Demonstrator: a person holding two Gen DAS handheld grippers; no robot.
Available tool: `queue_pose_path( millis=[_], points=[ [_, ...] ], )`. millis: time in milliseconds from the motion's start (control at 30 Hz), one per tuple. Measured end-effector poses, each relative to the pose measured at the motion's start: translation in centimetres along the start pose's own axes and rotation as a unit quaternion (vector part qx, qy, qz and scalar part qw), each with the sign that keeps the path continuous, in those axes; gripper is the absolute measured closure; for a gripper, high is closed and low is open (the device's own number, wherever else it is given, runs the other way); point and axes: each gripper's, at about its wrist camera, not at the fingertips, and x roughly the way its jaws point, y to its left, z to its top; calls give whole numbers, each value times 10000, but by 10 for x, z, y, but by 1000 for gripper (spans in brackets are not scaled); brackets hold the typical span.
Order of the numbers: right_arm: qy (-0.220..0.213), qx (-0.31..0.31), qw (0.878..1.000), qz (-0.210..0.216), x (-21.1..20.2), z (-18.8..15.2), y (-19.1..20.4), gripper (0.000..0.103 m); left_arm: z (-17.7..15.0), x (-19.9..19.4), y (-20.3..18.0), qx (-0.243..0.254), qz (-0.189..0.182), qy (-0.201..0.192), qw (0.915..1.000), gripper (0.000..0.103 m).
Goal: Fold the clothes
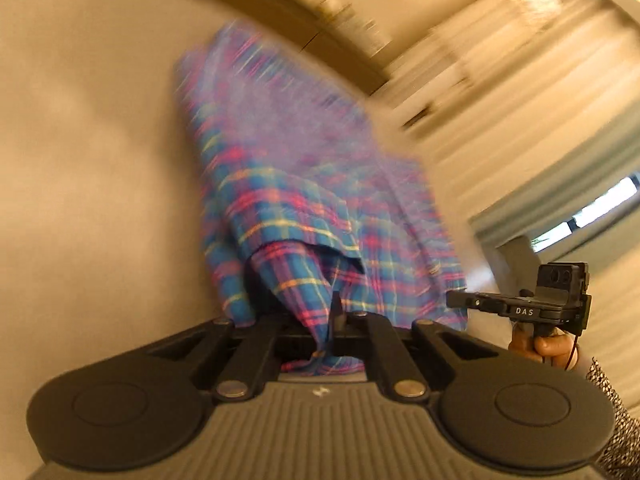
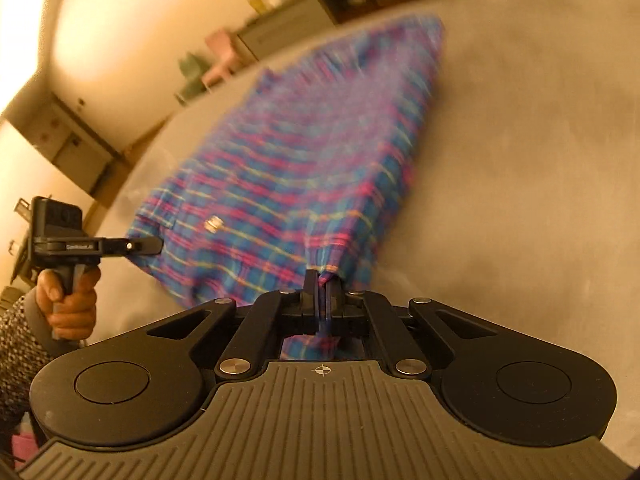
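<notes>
A blue, pink and yellow plaid shirt (image 1: 288,168) hangs lifted over a pale grey table (image 1: 80,160); it is motion-blurred. My left gripper (image 1: 336,312) is shut on one near corner of the shirt. My right gripper (image 2: 322,284) is shut on the other near corner of the shirt (image 2: 304,152). Each gripper shows in the other's view: the right gripper (image 1: 456,300) at the shirt's right edge, the left gripper (image 2: 156,245) at its left edge. The far end of the shirt trails toward the table.
The grey table (image 2: 540,160) spreads around the shirt. Beyond it are cardboard boxes (image 1: 344,52), a window (image 1: 592,216), cabinets (image 2: 68,148) and pink and green chairs (image 2: 216,60).
</notes>
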Motion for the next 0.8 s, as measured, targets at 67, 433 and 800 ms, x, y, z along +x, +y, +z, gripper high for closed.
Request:
queue_pose_path(
  millis=[67,433,800],
  points=[
    [-31,190,9996,185,-4,3,-6,103,0,-4,-4,55,-38,-67,10000,86],
    [-791,-143,9959,-423,3,51,7,55,61,7,-26,775,1579,-1066,9786,30],
    [-898,-297,9911,-939,-10,57,0,48,43,2,-38,1011,323,-1282,9860,99]
  ],
)
